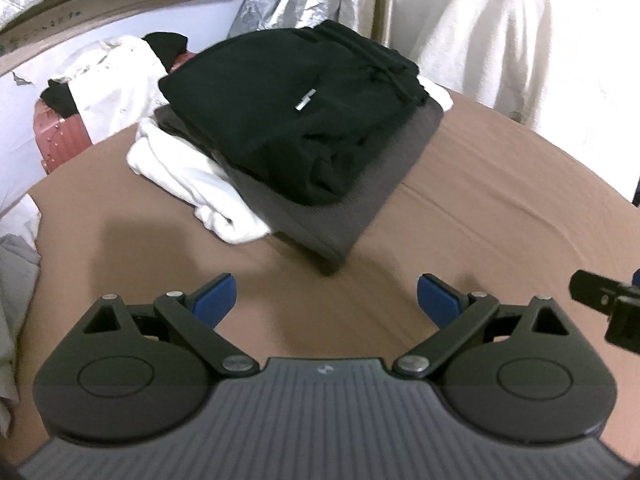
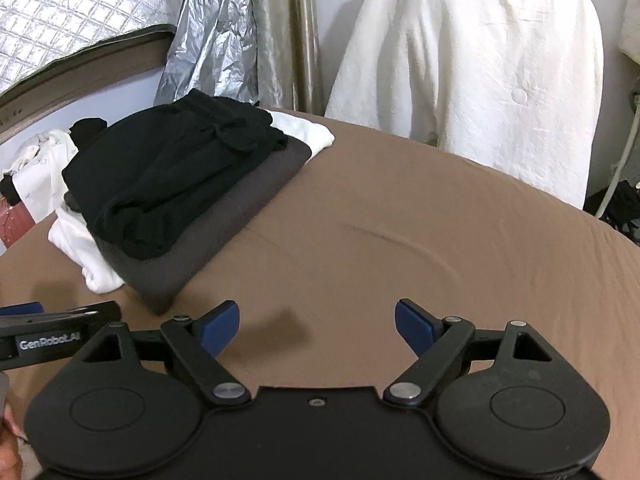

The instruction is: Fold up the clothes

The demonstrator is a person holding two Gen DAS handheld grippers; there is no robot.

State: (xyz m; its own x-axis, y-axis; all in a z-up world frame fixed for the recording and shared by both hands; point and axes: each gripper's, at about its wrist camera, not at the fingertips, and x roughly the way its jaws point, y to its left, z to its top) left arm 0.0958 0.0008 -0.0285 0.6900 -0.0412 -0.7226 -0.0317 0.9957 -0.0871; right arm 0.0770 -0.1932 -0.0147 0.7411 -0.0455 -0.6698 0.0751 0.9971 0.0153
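Note:
A stack of folded clothes lies on the brown bed sheet (image 1: 500, 184): black drawstring trousers (image 1: 288, 116) on top, a dark grey garment (image 1: 344, 216) under them, a white garment (image 1: 192, 176) at the bottom. In the right wrist view the same black trousers (image 2: 172, 176), grey garment (image 2: 200, 248) and white garment (image 2: 76, 240) sit at the left. My left gripper (image 1: 326, 300) is open just short of the stack's near corner, holding nothing. My right gripper (image 2: 318, 322) is open over bare sheet, right of the stack. Each gripper shows at the other view's edge.
A large white cloth (image 2: 472, 64) hangs behind the bed on the right. Silver foil sheeting (image 2: 208, 40) and a curtain stand at the back. A red suitcase (image 1: 60, 136) heaped with white and black clothes stands beyond the bed's left edge. Grey fabric (image 1: 16, 272) lies at far left.

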